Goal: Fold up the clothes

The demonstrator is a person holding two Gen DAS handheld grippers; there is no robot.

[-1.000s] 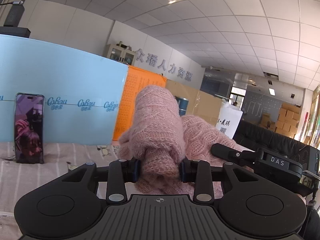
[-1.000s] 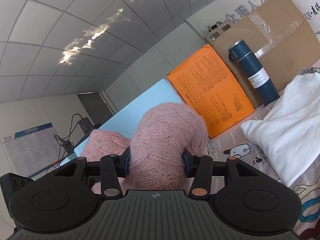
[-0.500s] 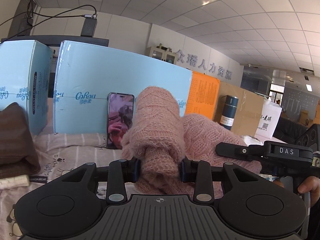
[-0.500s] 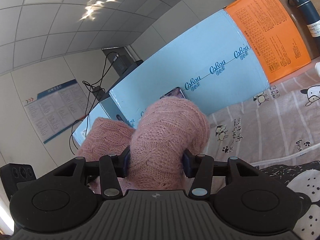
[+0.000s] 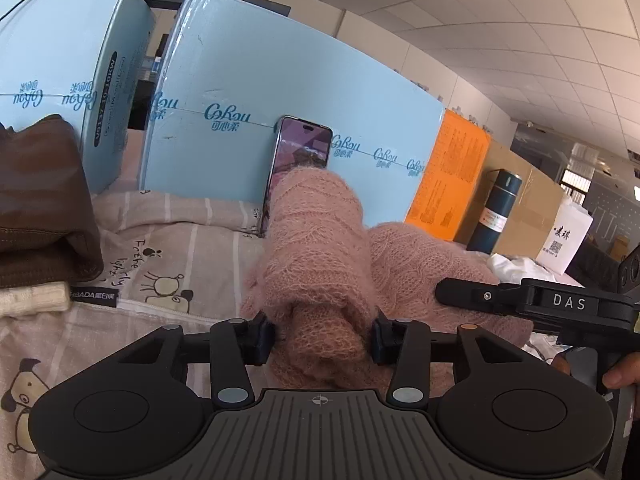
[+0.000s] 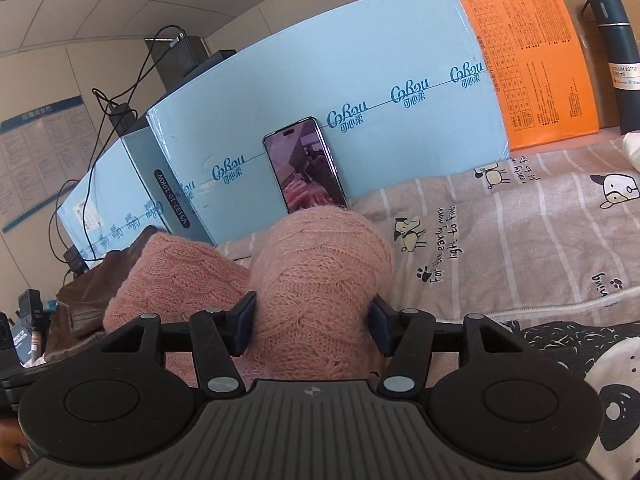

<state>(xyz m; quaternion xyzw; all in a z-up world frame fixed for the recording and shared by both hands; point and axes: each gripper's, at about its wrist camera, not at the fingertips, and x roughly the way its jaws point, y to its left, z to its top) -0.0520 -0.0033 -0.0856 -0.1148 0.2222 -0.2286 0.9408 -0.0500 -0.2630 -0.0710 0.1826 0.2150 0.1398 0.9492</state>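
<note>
Grippers, two, left gripper [image 5: 323, 338] and right gripper [image 6: 312, 326], flank one pink sweater [image 6: 316, 276].

Phone [image 6: 305, 165] against the box [image 6: 360, 120] — sweater [image 6: 316, 280] before it, bottle [image 6: 616, 60] far right.

The pink sweater [image 5: 320, 256] bulges up between each gripper's jaws and hides the lower part of the phone [image 5: 298, 156] in both wrist views. Whatever the sweater's bottom rests on is covered by the gripper bodies. The brown garment [image 5: 44, 200] runs off the left edge (its full shape cannot be told). The phone's screen is too blurred to read.
</note>
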